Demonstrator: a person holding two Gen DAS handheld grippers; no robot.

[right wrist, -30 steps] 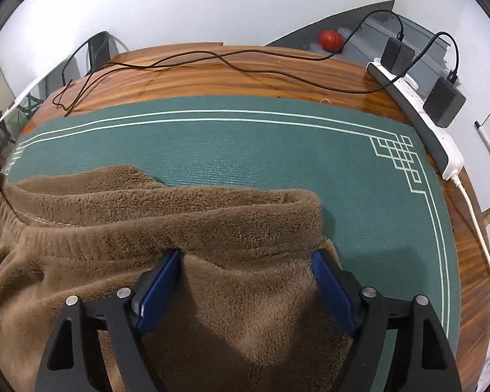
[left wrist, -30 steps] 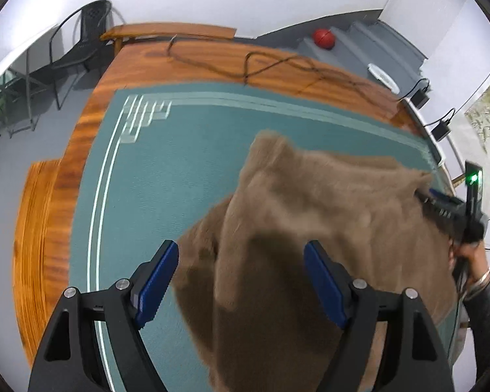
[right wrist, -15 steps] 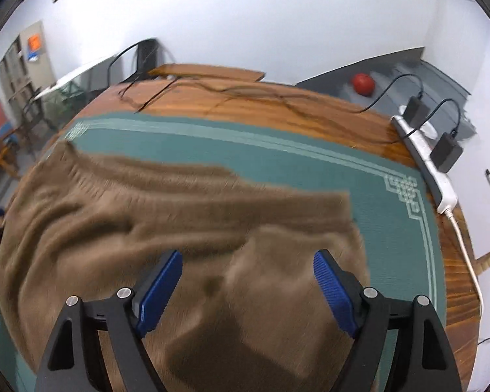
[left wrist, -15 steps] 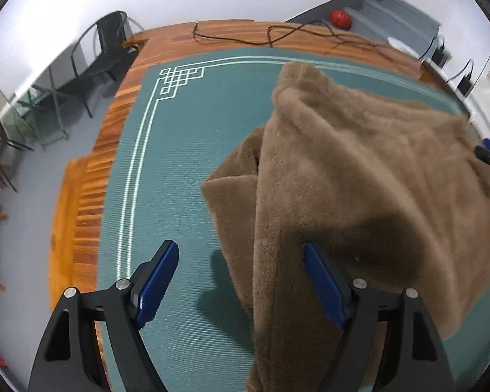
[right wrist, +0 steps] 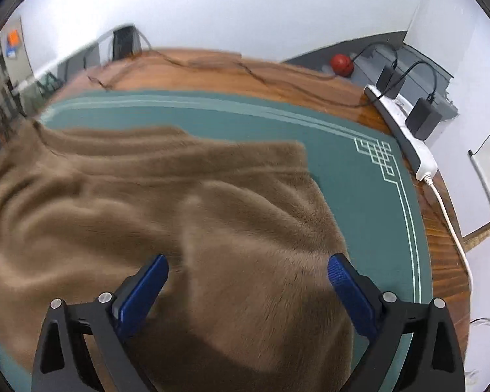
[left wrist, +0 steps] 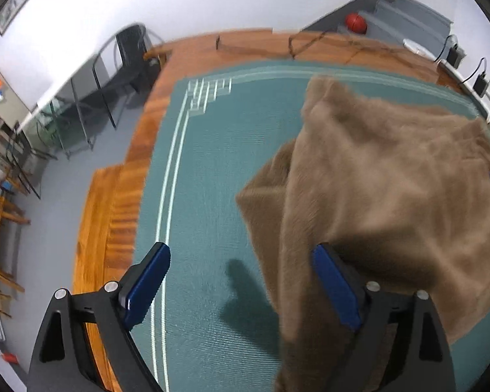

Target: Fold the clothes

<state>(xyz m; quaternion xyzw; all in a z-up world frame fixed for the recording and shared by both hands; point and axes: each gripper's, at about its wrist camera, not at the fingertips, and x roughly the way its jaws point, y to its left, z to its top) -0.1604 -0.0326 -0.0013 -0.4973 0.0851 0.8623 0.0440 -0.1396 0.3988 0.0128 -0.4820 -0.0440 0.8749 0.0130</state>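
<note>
A brown fleece garment [left wrist: 375,196] lies spread on the green mat [left wrist: 196,179], with a thick fold along its left edge. My left gripper [left wrist: 241,281] hovers at that edge with its jaws opening. Cloth drapes beside its right pad [left wrist: 331,289], while the left pad is over bare mat; nothing is pinched. In the right wrist view the garment [right wrist: 179,212] fills the mat [right wrist: 359,170] below my right gripper [right wrist: 246,290]. Its jaws are also opening, with fleece under and between the fingers but no pad pressing on it.
The mat covers a wooden table [right wrist: 277,78] crossed by black cables at the back. A white power strip [right wrist: 408,137] with black adapters [right wrist: 423,119] lines the right edge. A chair [left wrist: 127,52] and a wooden bench [left wrist: 104,202] stand left; a red ball [left wrist: 356,23] lies on grey steps.
Both grippers have opened wider. The left one has shifted to the garment's left edge, over bare mat. The right one has drawn back and up from the ribbed hem, and the fleece lies flatter.
</note>
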